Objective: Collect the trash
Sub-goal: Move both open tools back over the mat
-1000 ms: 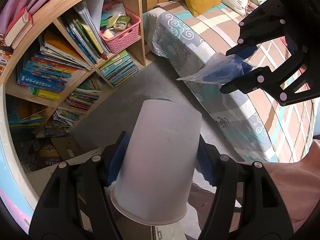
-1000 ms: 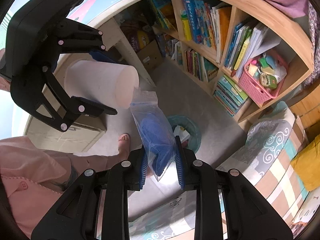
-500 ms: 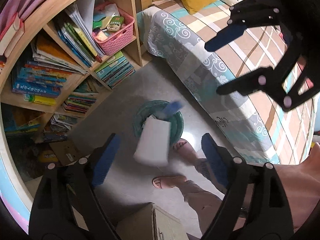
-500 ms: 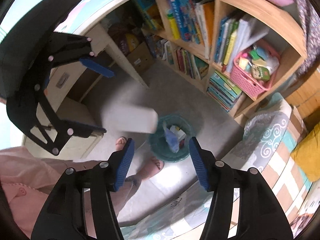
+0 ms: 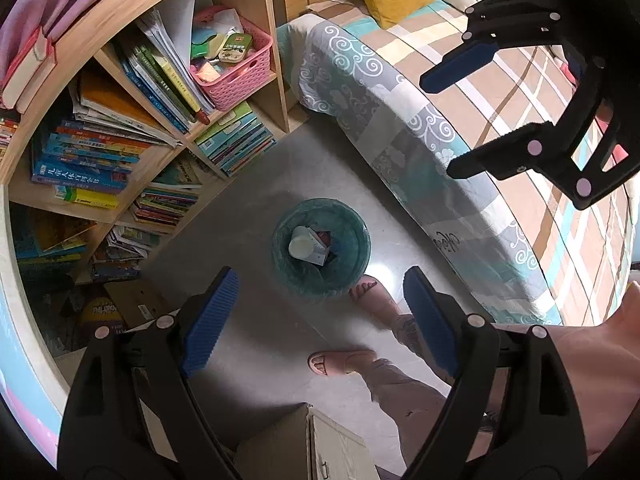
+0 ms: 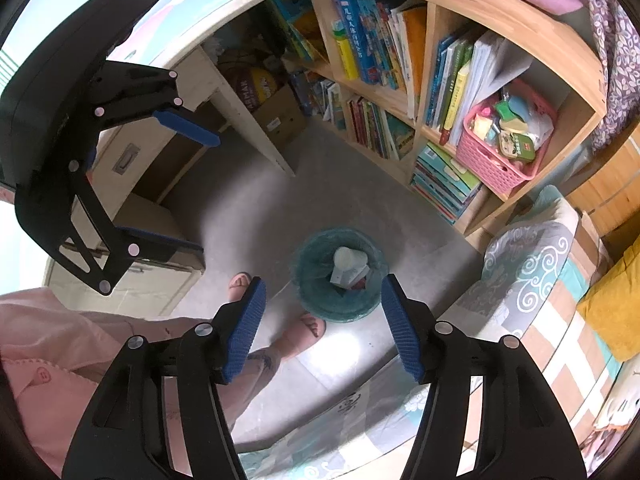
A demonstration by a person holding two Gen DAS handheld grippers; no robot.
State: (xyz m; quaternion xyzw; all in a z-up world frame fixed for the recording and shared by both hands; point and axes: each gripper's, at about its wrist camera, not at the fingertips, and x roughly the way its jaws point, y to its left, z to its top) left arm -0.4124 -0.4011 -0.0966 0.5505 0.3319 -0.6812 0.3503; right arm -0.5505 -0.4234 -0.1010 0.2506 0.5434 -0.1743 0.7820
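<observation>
A teal-lined trash bin stands on the grey floor, also in the right wrist view. A white plastic cup lies inside it on other rubbish; the cup also shows in the right wrist view. My left gripper is open and empty, held high above the bin. My right gripper is open and empty too, beside the left one. Each gripper shows in the other's view: the right gripper and the left gripper. The blue bag is not clearly visible.
A wooden bookshelf full of books with a pink basket stands beside the bin. A bed with a patterned cover is on the other side. The person's sandalled feet stand by the bin. A desk with drawers is close by.
Both grippers opened. The white cup dropped from the left gripper and the blue bag from the right one, and both fell down into the bin.
</observation>
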